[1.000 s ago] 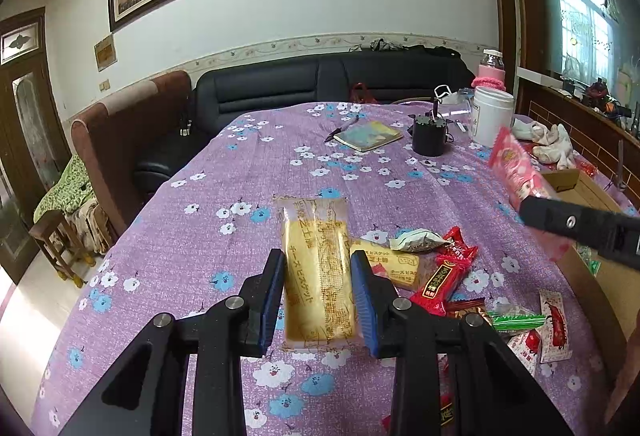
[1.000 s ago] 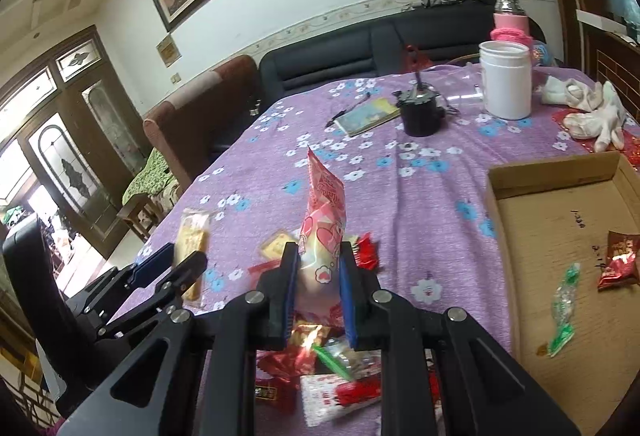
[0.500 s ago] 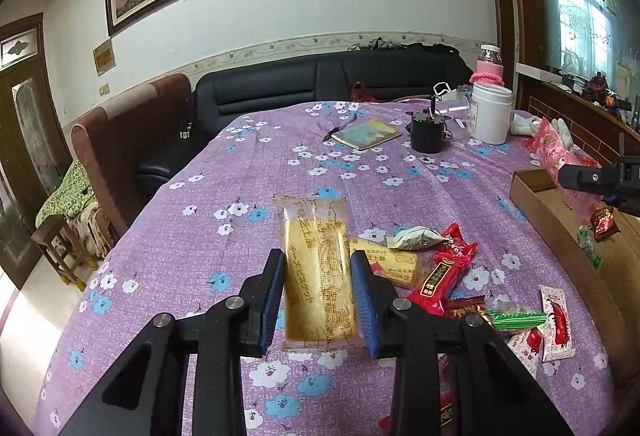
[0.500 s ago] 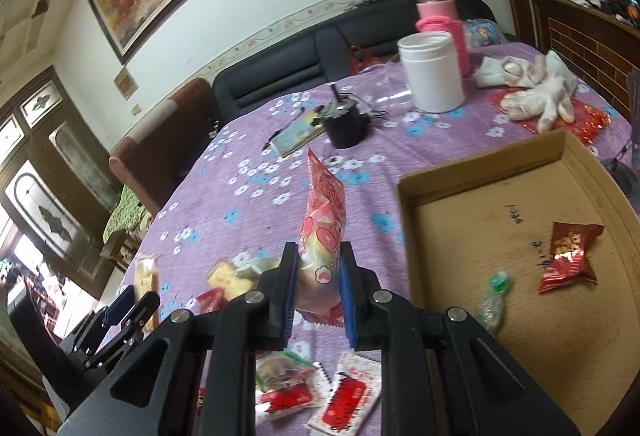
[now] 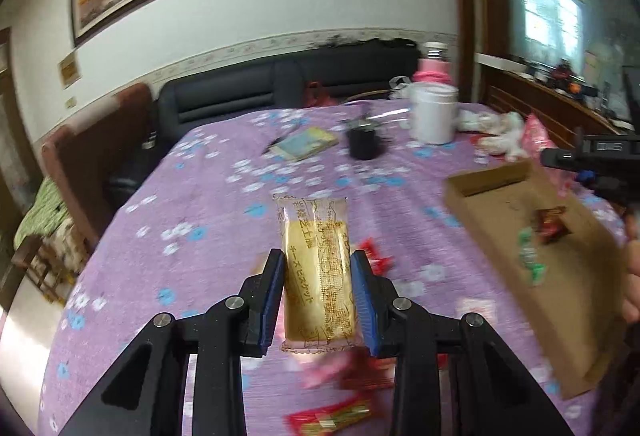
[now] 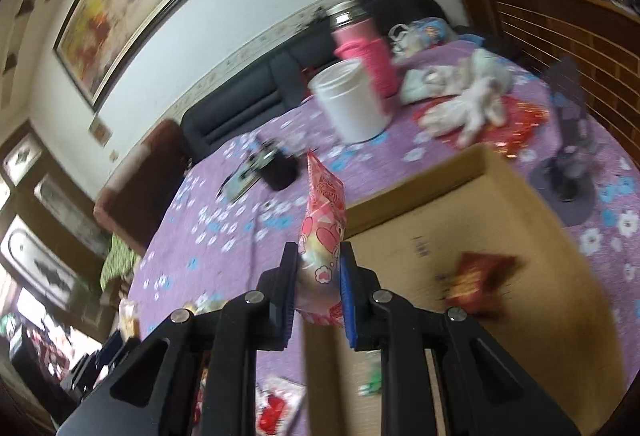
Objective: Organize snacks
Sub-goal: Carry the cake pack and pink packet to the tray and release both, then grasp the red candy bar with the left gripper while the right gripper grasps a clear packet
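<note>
My left gripper (image 5: 318, 260) is shut on a long yellow biscuit packet (image 5: 316, 276), held clear above the purple flowered tablecloth (image 5: 208, 220). My right gripper (image 6: 319, 256) is shut on a pink heart-print snack packet (image 6: 324, 224), which stands upright over the near left corner of the shallow cardboard box (image 6: 420, 187). Inside the box lie a red packet (image 6: 476, 284) and a green candy (image 6: 374, 388). In the left wrist view the box (image 5: 488, 179) sits to the right, with the right gripper (image 5: 560, 157) and its pink packet (image 5: 536, 133) at its far edge.
Several loose snack packets (image 5: 332, 416) lie on the cloth below my left gripper. Beyond stand a white jar (image 5: 434, 115), a black cup (image 5: 363, 143), a booklet (image 5: 306, 143), a pink bottle (image 6: 364, 51) and white gloves (image 6: 468, 107). A dark stand (image 6: 568, 155) is right of the box.
The left gripper has lifted the biscuit packet off the table and swung right toward the box. The right gripper carried the pink packet rightward over the box and rolled.
</note>
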Demonstrator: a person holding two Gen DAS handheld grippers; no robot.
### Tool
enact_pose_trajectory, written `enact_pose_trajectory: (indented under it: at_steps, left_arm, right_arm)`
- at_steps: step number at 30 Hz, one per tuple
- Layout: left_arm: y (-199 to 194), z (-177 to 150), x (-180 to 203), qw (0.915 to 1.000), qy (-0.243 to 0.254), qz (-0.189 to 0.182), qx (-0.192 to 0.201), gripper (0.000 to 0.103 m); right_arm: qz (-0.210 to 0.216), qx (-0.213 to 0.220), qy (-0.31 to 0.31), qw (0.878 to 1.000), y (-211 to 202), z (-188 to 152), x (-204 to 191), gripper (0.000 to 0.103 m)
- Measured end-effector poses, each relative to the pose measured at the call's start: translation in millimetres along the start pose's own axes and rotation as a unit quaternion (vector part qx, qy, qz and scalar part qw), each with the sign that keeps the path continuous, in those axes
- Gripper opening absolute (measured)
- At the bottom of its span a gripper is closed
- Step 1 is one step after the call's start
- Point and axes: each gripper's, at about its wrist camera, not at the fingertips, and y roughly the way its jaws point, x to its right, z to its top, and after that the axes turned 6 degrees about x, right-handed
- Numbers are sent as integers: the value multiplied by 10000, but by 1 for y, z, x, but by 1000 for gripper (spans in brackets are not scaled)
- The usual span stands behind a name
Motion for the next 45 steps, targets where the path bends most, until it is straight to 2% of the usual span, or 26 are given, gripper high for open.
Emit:
enact_pose_trajectory:
  at_steps: [5, 7, 10, 12, 14, 20, 23, 27, 32, 34, 41, 45]
  left_arm:
    - [6, 18, 45, 9964, -104, -797, -285, 35]
    - [15, 21, 65, 9903, -268, -1245, -557, 35]
    - [30, 18, 98, 9750, -503, -1901, -1032, 35]
    - [35, 11, 118, 9649, -555, -2217, -1294, 35]
    - [37, 4, 136, 9589, -528, -2374, -1461, 35]
    - [37, -12, 165, 9550, -193, -2507, -1571, 35]
    - [33, -17, 167, 9570, -96, -2460, -1534, 34]
    - [34, -19, 165, 9551, -131, -2509, -1569, 35]
    - [39, -16, 165, 9555, -136, -2503, -1555, 35]
    - [38, -15, 163, 9552, -162, -2515, -1548, 35]
    - [17, -4, 144, 9585, -188, -2550, -1261, 35]
    - [4, -1, 118, 9619, -239, -2477, -1129, 35]
  right_arm:
    - [-145, -101, 430, 9989, -1, 9, 37, 18]
    - [-230, -194, 522, 9982, 3, 9, 44, 18]
    - [-366, -401, 638, 9965, 12, 7, 56, 18]
    - [-419, -518, 691, 9954, 16, 4, 62, 18]
    - [-384, -666, 645, 9950, 23, 2, 63, 19]
    - [-419, -970, 517, 9931, 36, -6, 58, 19]
    - [-509, -1047, 346, 9926, 40, -7, 53, 20]
    - [-549, -1086, 252, 9922, 39, -8, 49, 22]
    - [-565, -1052, 202, 9926, 39, -8, 45, 34]
    - [-587, -973, 183, 9933, 36, -6, 44, 35]
    - [-85, -493, 42, 9987, 14, 1, 26, 35]
    - [269, -457, -298, 9982, 11, -4, 0, 35]
